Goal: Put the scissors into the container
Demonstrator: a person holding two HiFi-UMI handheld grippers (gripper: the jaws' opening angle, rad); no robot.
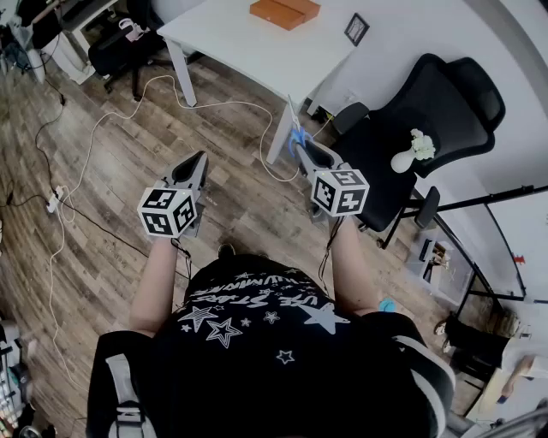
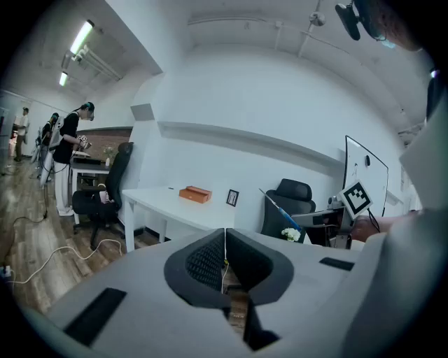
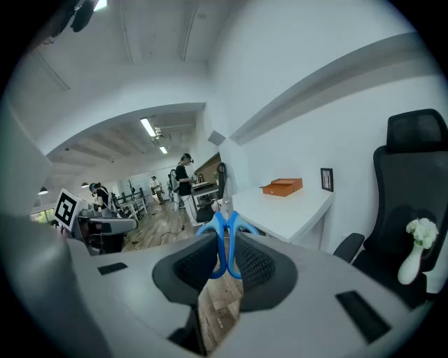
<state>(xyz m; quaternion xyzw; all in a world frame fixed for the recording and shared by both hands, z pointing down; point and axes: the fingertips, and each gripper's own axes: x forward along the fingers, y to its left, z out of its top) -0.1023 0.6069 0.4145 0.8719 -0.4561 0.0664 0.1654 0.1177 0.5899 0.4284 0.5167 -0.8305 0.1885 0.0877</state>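
My right gripper [image 1: 301,149] is shut on a pair of blue-handled scissors [image 1: 296,135], held in the air over the wooden floor. In the right gripper view the blue handles [image 3: 225,241] sit pinched between the black pads, with the blades pointing away. The left gripper view catches the scissors [image 2: 281,207] from the side, in front of the chair. My left gripper [image 1: 198,161] hangs to the left at about the same height, its pads pressed together on nothing. An orange box [image 1: 285,11] lies on the white table [image 1: 231,38] ahead.
A small picture frame [image 1: 356,28] stands on the table near the wall. A black office chair [image 1: 411,128] on the right carries a white vase with flowers [image 1: 412,152]. White cables [image 1: 103,145] trail across the floor. People stand far off in the room [image 2: 70,140].
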